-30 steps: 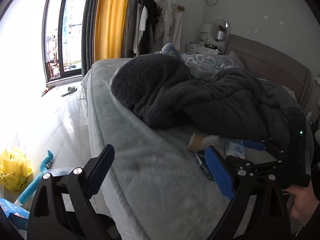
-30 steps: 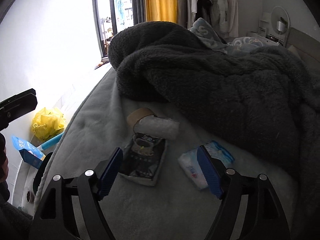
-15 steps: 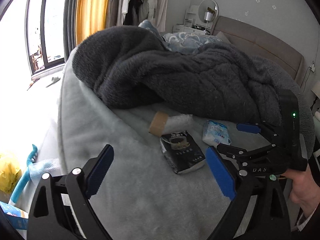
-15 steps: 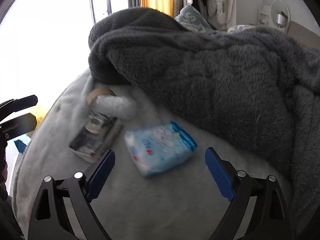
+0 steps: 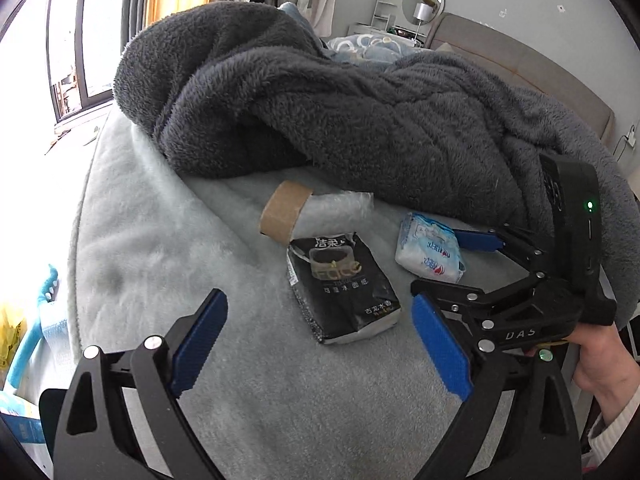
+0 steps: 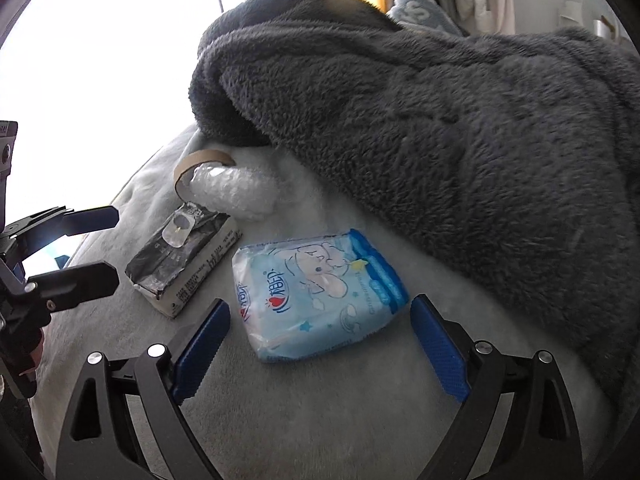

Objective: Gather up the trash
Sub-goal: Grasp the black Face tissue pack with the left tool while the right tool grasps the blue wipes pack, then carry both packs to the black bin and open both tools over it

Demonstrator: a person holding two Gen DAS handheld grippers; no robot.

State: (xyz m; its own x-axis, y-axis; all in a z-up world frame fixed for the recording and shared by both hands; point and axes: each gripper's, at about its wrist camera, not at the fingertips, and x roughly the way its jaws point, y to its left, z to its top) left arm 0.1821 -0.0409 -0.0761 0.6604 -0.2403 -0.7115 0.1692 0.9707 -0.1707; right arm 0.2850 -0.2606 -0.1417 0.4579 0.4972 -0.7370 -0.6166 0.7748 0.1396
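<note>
Both wide-open blue pads of the right gripper (image 6: 320,344) flank the untouched blue tissue pack (image 6: 316,294).

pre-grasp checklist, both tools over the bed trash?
1. Right tool open, nothing between pads: ok.
2. Right tool lined up on blue tissue pack: ok.
3. Left tool open, empty: ok.
4. Left tool lined up on black tissue pack: ok.
5. Grey blanket clear of both packs: ok.
6. Cardboard ring with bubble wrap touching black pack: cannot tell.
</note>
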